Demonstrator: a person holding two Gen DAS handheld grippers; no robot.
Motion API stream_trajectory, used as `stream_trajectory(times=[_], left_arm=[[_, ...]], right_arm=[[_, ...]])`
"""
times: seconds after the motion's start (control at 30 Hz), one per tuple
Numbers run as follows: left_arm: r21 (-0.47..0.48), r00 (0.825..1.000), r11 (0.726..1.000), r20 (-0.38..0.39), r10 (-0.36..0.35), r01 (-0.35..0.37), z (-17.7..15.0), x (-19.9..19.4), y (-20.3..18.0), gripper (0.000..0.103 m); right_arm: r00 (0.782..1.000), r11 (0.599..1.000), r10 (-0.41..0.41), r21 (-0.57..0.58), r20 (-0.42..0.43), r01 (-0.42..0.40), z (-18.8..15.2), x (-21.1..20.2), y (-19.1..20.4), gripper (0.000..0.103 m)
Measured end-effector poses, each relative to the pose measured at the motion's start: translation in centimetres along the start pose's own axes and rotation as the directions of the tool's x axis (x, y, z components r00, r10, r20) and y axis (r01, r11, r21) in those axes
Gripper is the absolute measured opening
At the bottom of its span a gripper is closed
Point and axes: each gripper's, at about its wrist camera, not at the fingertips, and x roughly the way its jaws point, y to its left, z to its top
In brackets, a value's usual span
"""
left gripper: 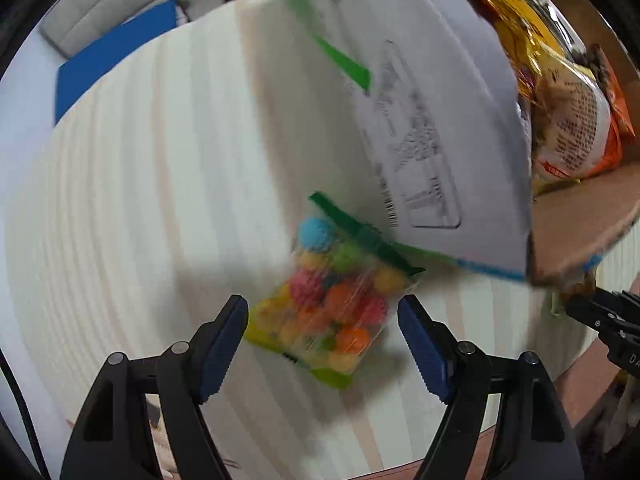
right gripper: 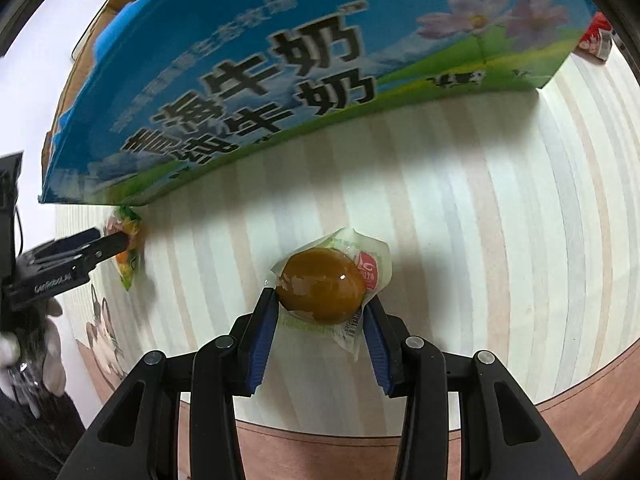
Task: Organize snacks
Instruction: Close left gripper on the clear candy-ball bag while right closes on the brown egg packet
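My left wrist camera looks down along its gripper (left gripper: 323,334) at the pale striped counter (left gripper: 140,200), close above it, with the printed cardboard milk carton (left gripper: 440,100) at 1 o'clock. My right wrist camera faces the same carton's blue side (right gripper: 280,60) at 12 o'clock, and catches the left gripper (right gripper: 120,240) at 9 o'clock.

Milk carton (right gripper: 280,80): large characters "牛奶", printed twice. Left gripper (right gripper: 116,242) body: white lettering "GenRobot.AI".
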Motion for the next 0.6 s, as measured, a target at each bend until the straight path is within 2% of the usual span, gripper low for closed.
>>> stream_trajectory(times=[0.2,0.43,0.6], left_arm=[[0.06,1.0,0.998,-0.02,0.016,-0.015,0.7,0.9,-0.9,0.076],[0.031,1.0,0.999,0.01,-0.016,0.016,0.4,1.0,0.1,0.073],[-0.001,1.0,1.0,0.014,-0.005,0.005,-0.6,0.8,1.2,0.064]], right_arm=[[1.0,1.0,-0.003,0.004,0.001,0.003,-0.5,0.5,2.2,0.045],[1.0,1.0,-0.003,0.004,-0.002,0.003,-0.1,-0.4,1.4,0.045],[1.0,1.0,-0.004,-0.009,-0.002,0.004,-0.6,-0.4,2.0,0.045]])
